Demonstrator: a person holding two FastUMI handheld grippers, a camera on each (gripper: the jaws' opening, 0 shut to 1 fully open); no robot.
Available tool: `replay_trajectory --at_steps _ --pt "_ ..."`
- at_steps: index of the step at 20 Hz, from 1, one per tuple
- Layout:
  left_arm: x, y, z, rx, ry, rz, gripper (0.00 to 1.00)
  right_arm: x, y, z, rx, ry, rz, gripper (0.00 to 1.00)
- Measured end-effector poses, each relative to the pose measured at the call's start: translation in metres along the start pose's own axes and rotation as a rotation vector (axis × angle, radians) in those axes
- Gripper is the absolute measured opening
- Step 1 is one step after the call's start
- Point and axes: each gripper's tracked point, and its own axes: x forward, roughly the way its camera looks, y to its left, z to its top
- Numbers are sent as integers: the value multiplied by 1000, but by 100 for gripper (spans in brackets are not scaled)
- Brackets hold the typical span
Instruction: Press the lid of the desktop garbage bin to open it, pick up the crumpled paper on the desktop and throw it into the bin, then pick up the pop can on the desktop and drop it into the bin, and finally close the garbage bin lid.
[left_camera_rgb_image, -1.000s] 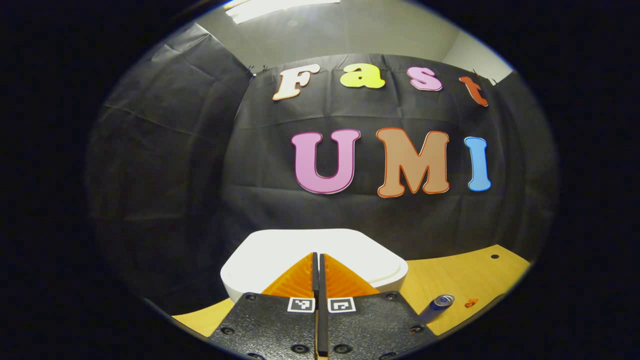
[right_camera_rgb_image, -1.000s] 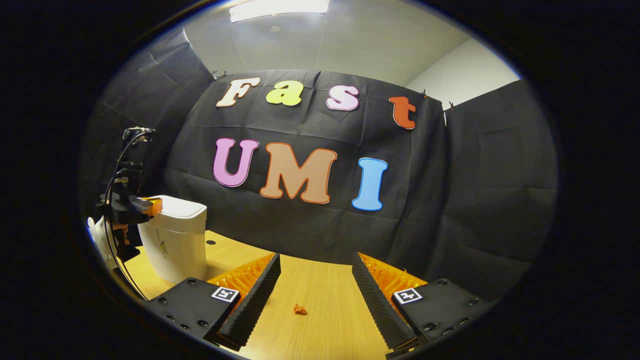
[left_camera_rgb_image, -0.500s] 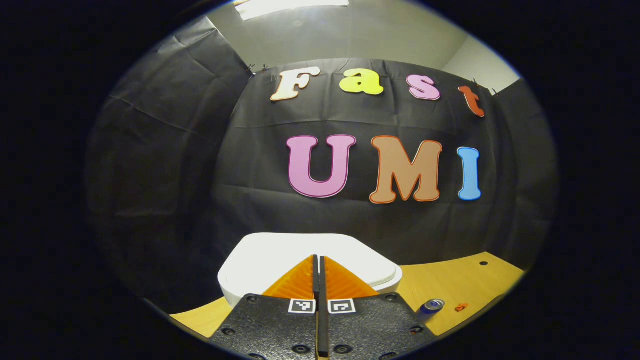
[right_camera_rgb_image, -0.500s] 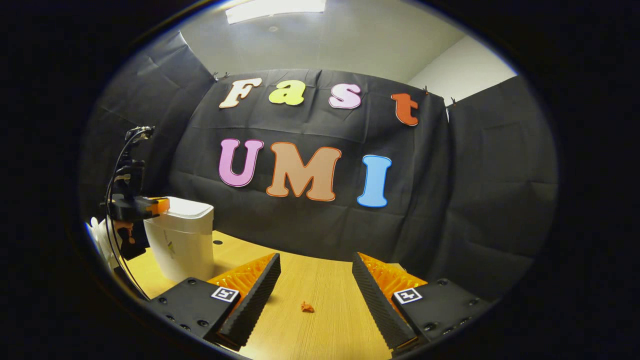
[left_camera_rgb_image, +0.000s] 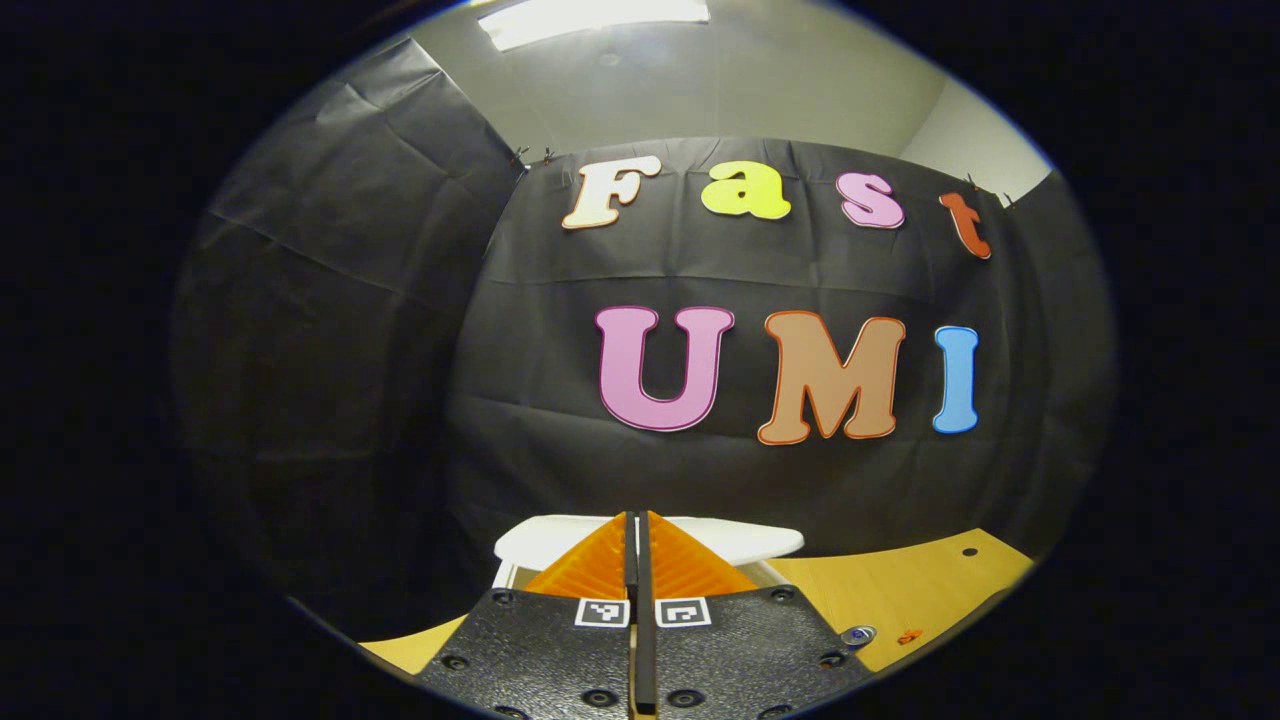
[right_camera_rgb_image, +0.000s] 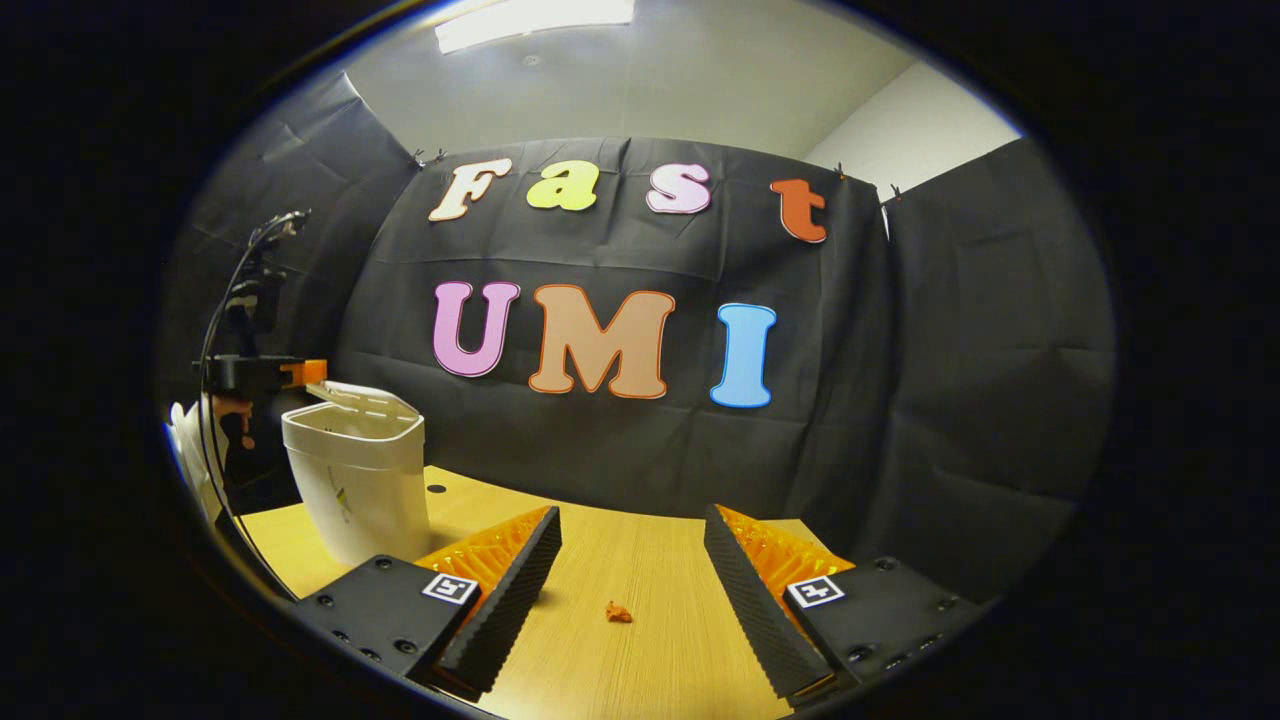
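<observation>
Orange crumpled paper (right_camera_rgb_image: 618, 612) lies on the table (right_camera_rgb_image: 640, 560) directly ahead between your right gripper's (right_camera_rgb_image: 630, 570) wide jaws; left gripper (left_camera_rgb_image: 637, 560), jaws together, hovers by the bin's (right_camera_rgb_image: 355, 480) seemingly raised lid (right_camera_rgb_image: 352, 397).

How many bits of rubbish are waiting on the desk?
2: a crumpled paper lying between the right hand-held gripper fingers, and a pop can lying near it. Others may be hidden.

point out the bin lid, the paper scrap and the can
bin lid (right_camera_rgb_image: 362, 398): right gripper view, underside of the raised flap
paper scrap (right_camera_rgb_image: 618, 612): right gripper view, middle of the scrap
can (left_camera_rgb_image: 856, 634): left gripper view, its top end
</observation>
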Motion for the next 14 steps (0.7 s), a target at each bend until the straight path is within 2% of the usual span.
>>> replay_trajectory --at_steps 4,5,7,9,11,14 --pt "-34 -24 19 15 -19 -30 0 16 -1 -18 45 32 29 96" --pt "-42 -33 22 27 -26 -46 10 22 -1 -22 56 36 39 96" --pt "-59 -54 31 32 -56 -97 47 37 0 -32 65 48 56 96" --pt "-72 -65 37 35 -86 -117 85 55 0 -47 63 64 76 96" --pt "-82 -71 37 26 -92 -109 95 74 0 -63 65 83 89 96" --pt "-95 -72 42 -29 -102 -83 94 100 4 -91 90 118 120 96"
